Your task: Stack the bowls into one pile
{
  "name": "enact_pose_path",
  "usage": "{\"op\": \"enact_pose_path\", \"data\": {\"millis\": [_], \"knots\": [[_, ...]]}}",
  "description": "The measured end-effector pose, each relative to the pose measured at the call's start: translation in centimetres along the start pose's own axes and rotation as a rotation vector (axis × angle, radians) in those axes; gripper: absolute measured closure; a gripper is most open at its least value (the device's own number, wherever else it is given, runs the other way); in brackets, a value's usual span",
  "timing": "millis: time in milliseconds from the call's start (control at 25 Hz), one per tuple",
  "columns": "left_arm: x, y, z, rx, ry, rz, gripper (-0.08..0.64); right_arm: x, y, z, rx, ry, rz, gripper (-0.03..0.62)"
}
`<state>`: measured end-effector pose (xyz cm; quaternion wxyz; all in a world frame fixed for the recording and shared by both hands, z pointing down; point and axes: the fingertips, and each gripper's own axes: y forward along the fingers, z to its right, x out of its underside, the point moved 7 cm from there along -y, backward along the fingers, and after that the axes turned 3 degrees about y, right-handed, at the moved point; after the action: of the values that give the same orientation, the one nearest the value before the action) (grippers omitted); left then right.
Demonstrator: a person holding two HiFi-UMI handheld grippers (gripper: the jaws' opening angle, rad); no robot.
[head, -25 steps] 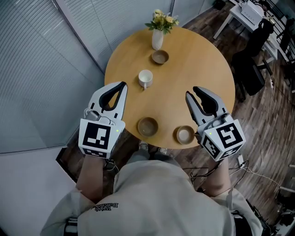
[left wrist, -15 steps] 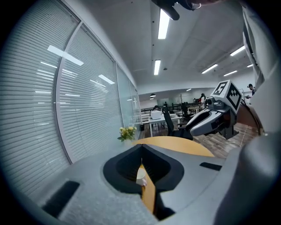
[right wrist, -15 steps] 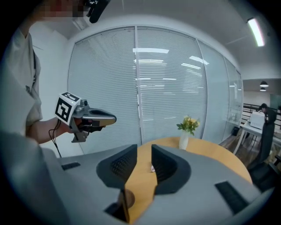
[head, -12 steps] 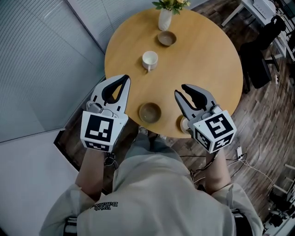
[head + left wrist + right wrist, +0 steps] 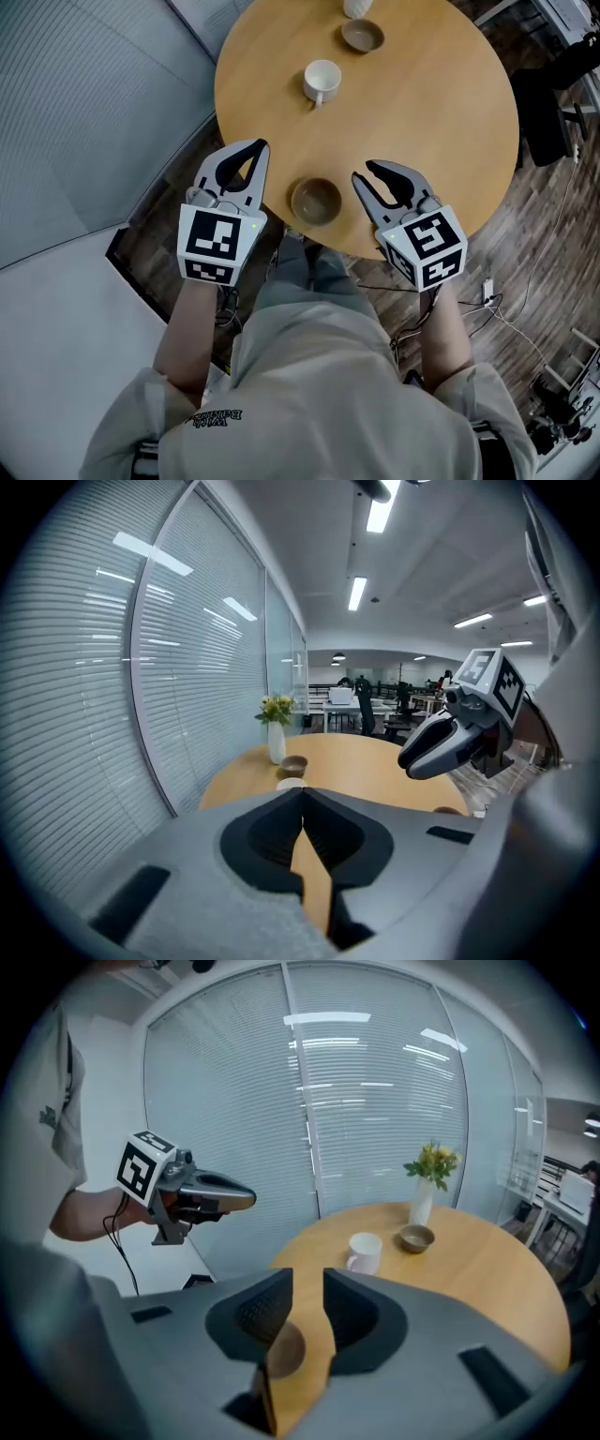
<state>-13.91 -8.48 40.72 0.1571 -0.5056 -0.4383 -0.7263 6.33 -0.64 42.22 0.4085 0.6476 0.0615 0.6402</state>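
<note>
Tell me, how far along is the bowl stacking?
Nothing looks done: the near bowl and the far bowl sit apart on the table, unstacked. Nothing is in hand: the left gripper is shut and empty, the right gripper open and empty, flanking the near bowl. All the stacking is left.

vase: cut off by head view's top edge, only base shows | worktop: far rim cut off there too | bowl: partly hidden behind right tool | cup: mostly hidden behind left tool
</note>
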Motion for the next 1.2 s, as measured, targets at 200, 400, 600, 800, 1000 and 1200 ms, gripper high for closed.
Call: {"op": "enact_pose_path", "data": {"millis": [200, 400, 600, 800, 1000, 1200], "knots": [[3.8, 1.3, 0.6, 0.021, -0.035, -0.062, 0.538, 4.0, 2.6, -0.1, -0.019, 0.028, -0.092, 0.505], [6.4, 2.3, 1.0, 0.036, -0.058, -0.104, 0.538, 7.2, 5.3, 0.0, -0.034, 0.052, -0.167, 0.505], [9.0, 3.6, 1.1, 0.044, -0.074, -0.149, 0.538, 10.0, 7.5, 0.1, -0.060, 0.056, -0.235, 0.505], [11.2, 4.8, 1.3, 0.060, -0.091, -0.191, 0.538, 12.1, 9.5, 0.2, -0.073, 0.030, -0.308, 0.505], [12.0, 5.4, 1.7, 0.075, -0.095, -0.211, 0.538, 13.8, 10.5, 0.9, -0.101, 0.086, -0.350, 0.505], [12.8, 5.8, 2.1, 0.096, -0.076, -0.238, 0.538, 14.9, 11.1, 0.8, -0.112, 0.088, -0.386, 0.520]]}}
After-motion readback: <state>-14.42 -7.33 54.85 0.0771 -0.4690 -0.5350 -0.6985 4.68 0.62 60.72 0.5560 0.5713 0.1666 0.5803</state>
